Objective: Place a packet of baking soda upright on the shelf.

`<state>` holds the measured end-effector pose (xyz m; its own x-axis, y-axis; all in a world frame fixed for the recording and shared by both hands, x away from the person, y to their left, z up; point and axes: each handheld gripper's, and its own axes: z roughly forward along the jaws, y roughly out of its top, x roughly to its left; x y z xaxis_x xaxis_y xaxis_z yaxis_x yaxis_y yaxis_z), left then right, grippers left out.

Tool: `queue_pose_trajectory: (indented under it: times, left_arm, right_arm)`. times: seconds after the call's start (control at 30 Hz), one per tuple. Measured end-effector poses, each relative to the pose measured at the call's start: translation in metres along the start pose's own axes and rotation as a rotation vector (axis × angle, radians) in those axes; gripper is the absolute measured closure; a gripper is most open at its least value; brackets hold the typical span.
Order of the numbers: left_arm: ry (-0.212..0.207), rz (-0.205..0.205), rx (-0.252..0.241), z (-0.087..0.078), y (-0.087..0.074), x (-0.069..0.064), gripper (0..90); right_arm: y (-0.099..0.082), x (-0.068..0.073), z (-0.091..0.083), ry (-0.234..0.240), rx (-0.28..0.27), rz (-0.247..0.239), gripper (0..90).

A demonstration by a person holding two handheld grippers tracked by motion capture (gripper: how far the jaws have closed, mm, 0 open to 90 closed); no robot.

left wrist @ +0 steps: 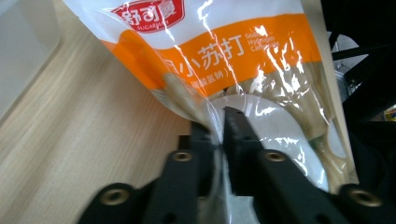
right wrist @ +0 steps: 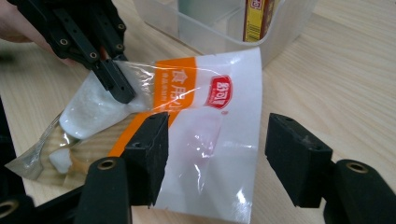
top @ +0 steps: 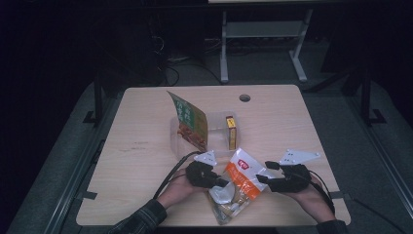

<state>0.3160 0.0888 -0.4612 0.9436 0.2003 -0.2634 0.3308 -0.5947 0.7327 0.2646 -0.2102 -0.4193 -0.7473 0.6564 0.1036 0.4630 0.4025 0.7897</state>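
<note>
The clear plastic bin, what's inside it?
In the clear plastic bin, a green food packet stands leaning beside an upright yellow box. The packet hides whatever lies behind it.

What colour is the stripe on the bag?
Orange, across the white bag; it shows best in the left gripper view.

My bench (top: 146, 146) has a pale wood-grain top with rounded corners and 1 round cable hole (top: 245, 98) near its far edge. Light falls on the top alone; the room around me is dark. Grey carpet floor (top: 253, 73) shows beyond the far edge, and loose black cables (top: 170, 68) lie on it at the far left. The white metal legs of another table (top: 263, 44) stand behind. Dark frame rails (top: 92, 146) run along both sides of my bench.
</note>
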Motion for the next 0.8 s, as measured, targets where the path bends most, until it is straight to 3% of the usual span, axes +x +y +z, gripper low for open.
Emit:
queue_pose_trajectory:
  times: [0.27, 0.53, 0.8]
  left_arm:
    - [0.009, 0.065, -0.021, -0.006, 0.005, -0.013, 89.5]
    - [0.006, 0.077, -0.094, -0.019, 0.01, -0.019, 89.8]
    - [0.045, 0.097, -0.154, -0.046, 0.012, -0.019, 89.9]
  right_arm:
    - [0.0, -0.001, -0.001, 0.004, -0.018, 0.005, 36.8]
    - [0.002, -0.002, -0.005, 0.032, -0.064, 0.032, 32.3]
    - [0.003, -0.001, -0.007, 0.053, -0.093, 0.029, 27.6]
